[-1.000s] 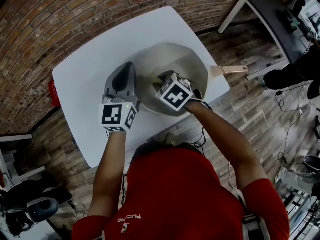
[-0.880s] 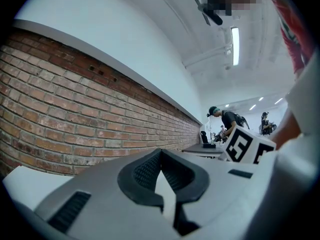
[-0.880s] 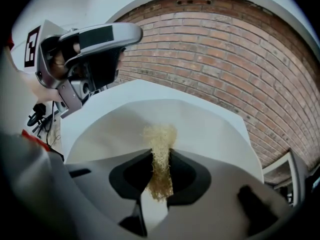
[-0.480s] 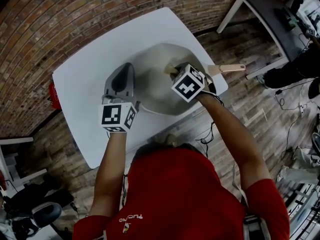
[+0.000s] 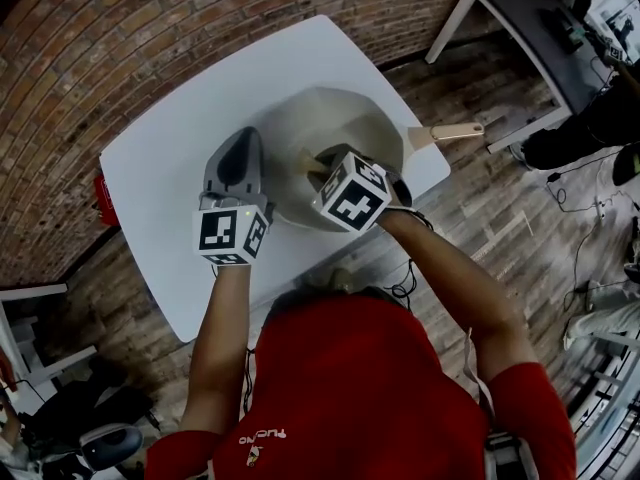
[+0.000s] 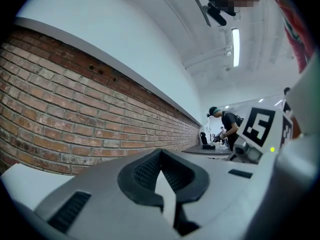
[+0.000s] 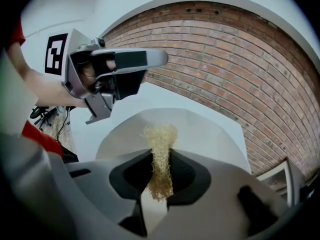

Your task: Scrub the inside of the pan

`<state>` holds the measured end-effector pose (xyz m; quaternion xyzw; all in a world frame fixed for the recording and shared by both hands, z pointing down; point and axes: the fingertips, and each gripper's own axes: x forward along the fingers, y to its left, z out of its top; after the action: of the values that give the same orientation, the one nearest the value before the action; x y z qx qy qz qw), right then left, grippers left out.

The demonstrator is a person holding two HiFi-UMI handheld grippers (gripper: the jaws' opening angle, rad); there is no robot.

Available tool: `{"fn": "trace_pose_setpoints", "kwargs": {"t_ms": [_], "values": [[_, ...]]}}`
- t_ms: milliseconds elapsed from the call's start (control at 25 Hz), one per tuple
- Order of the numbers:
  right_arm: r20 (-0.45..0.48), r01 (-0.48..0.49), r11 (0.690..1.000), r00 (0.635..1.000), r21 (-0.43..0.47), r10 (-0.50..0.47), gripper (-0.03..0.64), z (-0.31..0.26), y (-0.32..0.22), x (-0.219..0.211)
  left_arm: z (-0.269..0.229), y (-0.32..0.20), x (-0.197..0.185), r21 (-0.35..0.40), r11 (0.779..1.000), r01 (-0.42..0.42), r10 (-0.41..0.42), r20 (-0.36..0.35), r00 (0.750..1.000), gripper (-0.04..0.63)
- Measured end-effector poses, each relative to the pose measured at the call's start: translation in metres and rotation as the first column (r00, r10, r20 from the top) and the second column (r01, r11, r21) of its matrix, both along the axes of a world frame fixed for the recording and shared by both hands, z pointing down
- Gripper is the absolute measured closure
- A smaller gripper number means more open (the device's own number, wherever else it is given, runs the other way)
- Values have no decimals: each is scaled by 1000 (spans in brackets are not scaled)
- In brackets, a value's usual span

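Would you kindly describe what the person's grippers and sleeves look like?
Both the left gripper and the right gripper have smooth light grey bodies with black ribbed pads inside the jaws. Each carries a white cube printed with black square markers and shows a small green light. The person wears a red shirt with short sleeves.

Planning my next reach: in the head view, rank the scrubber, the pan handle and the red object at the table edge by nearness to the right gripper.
1. Scrubber: clamped in the right gripper's jaws.
2. Pan handle: off to that gripper's right, jutting past the table edge.
3. Red object: far side, at the table's left edge.
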<state>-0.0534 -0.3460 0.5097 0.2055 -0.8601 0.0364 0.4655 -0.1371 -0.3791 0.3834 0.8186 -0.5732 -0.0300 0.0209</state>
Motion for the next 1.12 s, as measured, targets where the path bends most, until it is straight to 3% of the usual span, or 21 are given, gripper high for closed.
{"fn": "trace_pose_setpoints", "kwargs": {"t_ms": [320,560,1120], "values": [[-69,66,997,995,-43,-69,531,22,22,-7,-1,1,2,3,1000,-9,9,2,1000,581],[-121,-1,1000,993,-25,-2,531,24,7,25,-1,3,-1,2,1000,-6,6,6,1000,581],[-106,-147,989,984,-5,146,531,7,-19,77,4,3,3,-10,1000,-23,23,16,1000,581]]}}
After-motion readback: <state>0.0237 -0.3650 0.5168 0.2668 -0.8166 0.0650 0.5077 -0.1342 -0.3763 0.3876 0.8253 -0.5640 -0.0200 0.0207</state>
